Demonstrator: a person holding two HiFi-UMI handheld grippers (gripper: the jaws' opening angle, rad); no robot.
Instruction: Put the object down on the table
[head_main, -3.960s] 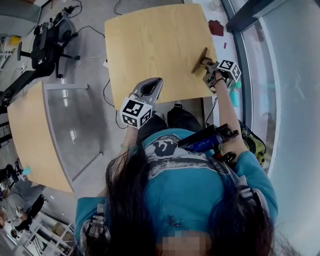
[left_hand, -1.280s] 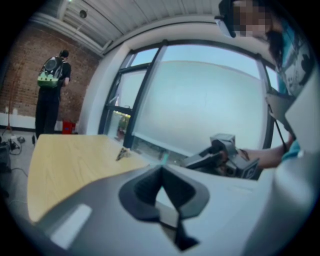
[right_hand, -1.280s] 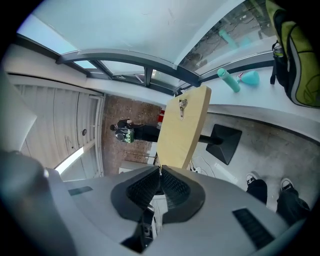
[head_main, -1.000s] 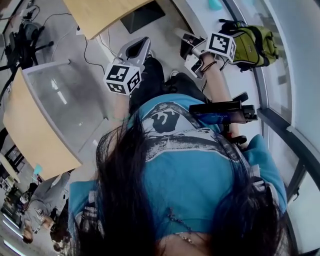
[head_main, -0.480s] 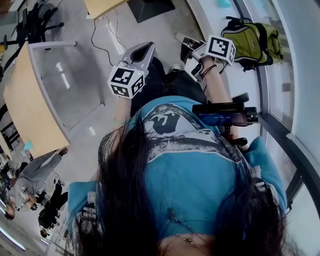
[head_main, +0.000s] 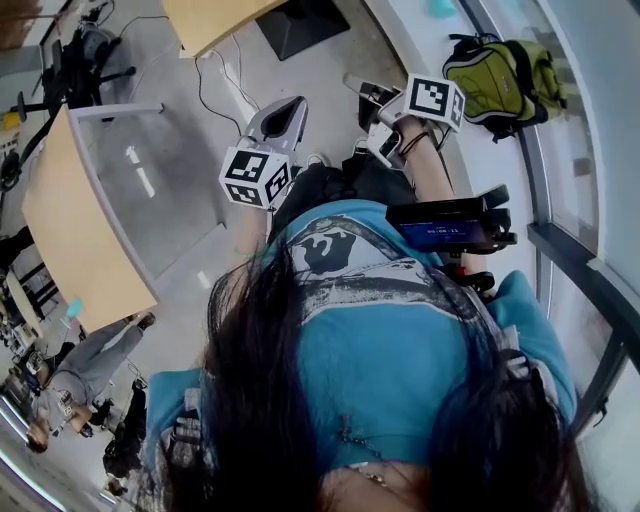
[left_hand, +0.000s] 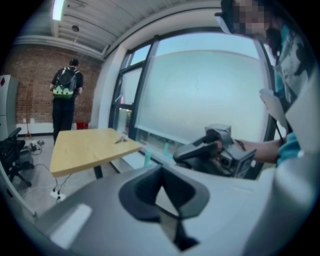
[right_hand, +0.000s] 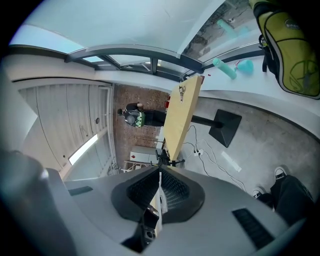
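The object (left_hand: 120, 140) is a small brownish thing lying on the light wood table (left_hand: 85, 150), far from both grippers. In the right gripper view the object (right_hand: 182, 90) shows near the far edge of that table (right_hand: 181, 120), seen edge-on. My left gripper (head_main: 290, 103) hangs shut and empty over the person's lap, its jaws (left_hand: 161, 169) meeting at the tips. My right gripper (head_main: 352, 84) is beside it, shut with nothing between the pads (right_hand: 160, 170). In the left gripper view the right gripper (left_hand: 210, 150) appears at the right.
A green backpack (head_main: 505, 60) lies on the floor by the window. A second table (head_main: 80, 240) stands at the left, with cables (head_main: 215, 75) and a black table base (head_main: 300, 25) on the floor ahead. A person with a backpack (left_hand: 65, 97) stands beyond the table.
Four seconds ago my right gripper held the object at the table; now both grippers are drawn back to the lap and the object stays on the table. The view has swung away.
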